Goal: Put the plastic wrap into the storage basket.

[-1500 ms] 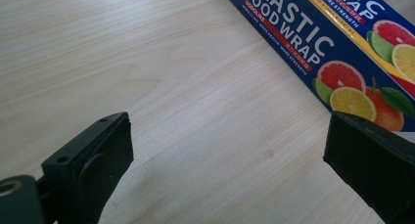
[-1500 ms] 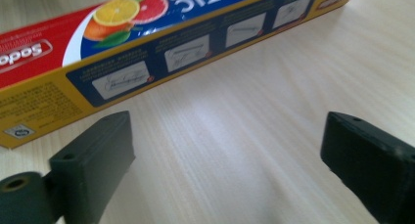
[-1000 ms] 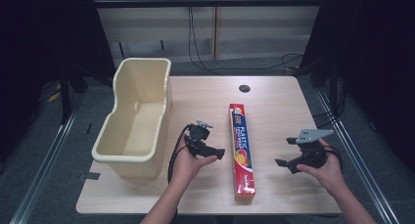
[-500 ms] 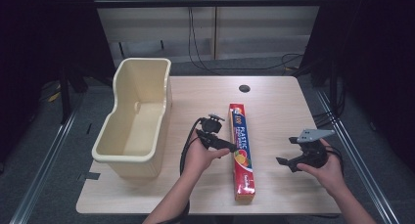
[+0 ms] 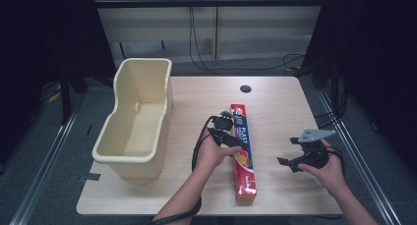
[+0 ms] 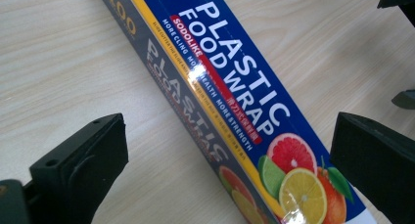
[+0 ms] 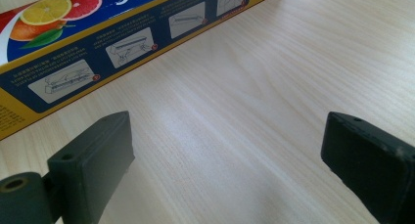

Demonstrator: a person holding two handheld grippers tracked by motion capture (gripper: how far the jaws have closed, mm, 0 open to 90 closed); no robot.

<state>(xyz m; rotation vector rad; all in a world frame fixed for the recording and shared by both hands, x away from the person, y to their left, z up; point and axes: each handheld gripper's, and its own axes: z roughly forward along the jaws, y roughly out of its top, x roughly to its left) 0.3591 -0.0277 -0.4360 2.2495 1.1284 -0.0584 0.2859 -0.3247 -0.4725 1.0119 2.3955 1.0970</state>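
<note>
Two grippers — left gripper [image 5: 235, 139] over plastic wrap box [image 5: 243, 154], open

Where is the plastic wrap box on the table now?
In the high view, the plastic wrap box lies flat near the table's middle, right of the cream tub, with the open left tongs over it.

"PLASTIC FOOD WRAP" (brand "SODOLIKE") on the box [image 6: 230, 101]
</note>
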